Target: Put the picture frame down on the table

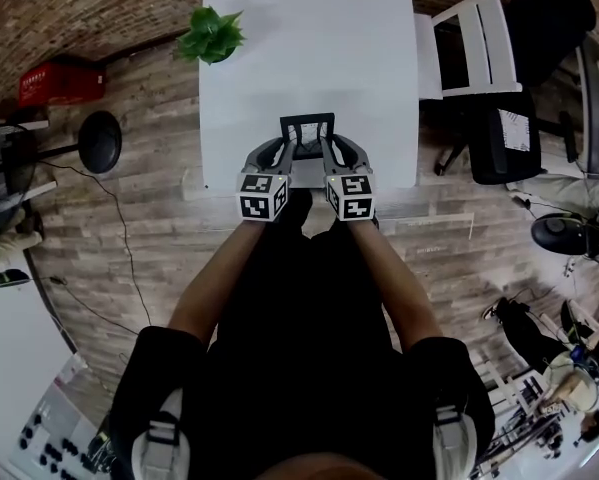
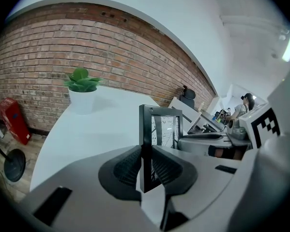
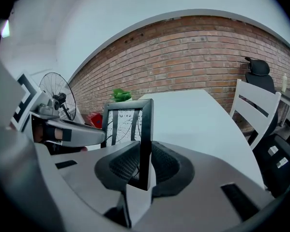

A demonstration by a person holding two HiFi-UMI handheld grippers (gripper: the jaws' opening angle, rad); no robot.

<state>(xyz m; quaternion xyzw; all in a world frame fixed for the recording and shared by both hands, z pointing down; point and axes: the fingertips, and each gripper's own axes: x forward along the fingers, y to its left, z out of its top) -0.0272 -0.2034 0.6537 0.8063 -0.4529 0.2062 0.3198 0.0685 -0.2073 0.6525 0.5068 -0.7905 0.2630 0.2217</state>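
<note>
Black, thin and square-edged: picture frame (image 1: 307, 133) held upright over the near edge of the white tabletop (image 1: 309, 38), roughly midway along that edge. Cannot tell whether its lower rail touches the surface. Flat matte moulding, with a pale print inside crossed by dark bars and thin curved lines.

Left claw (image 2: 145, 164) clamped on the frame's left upright, ribbed dark rubber pads pressed against both faces of the narrow bar. Right claw (image 3: 144, 164) clamped likewise on the right upright, with the same textured pads and the same grey moulded plastic shells with smooth, rounded shoulders. Both claws narrow, only the thickness of the moulding between the pads. Marker cubes (image 1: 262, 196) with black-and-white squares at the back of each.

Smooth, matte, rectangular tabletop. Leafy green plant (image 1: 210, 34) in a plain white pot (image 2: 82, 102) at the far left corner. White slatted chair (image 1: 466, 43) beside the right edge. Rough red-brown brick wall (image 2: 86, 47) beyond the far edge, plank-patterned wooden floor (image 1: 139, 218) beneath. Red plastic crate (image 1: 61, 82) by the wall, and a round wire-caged fan (image 3: 56, 98) off past the left edge.
</note>
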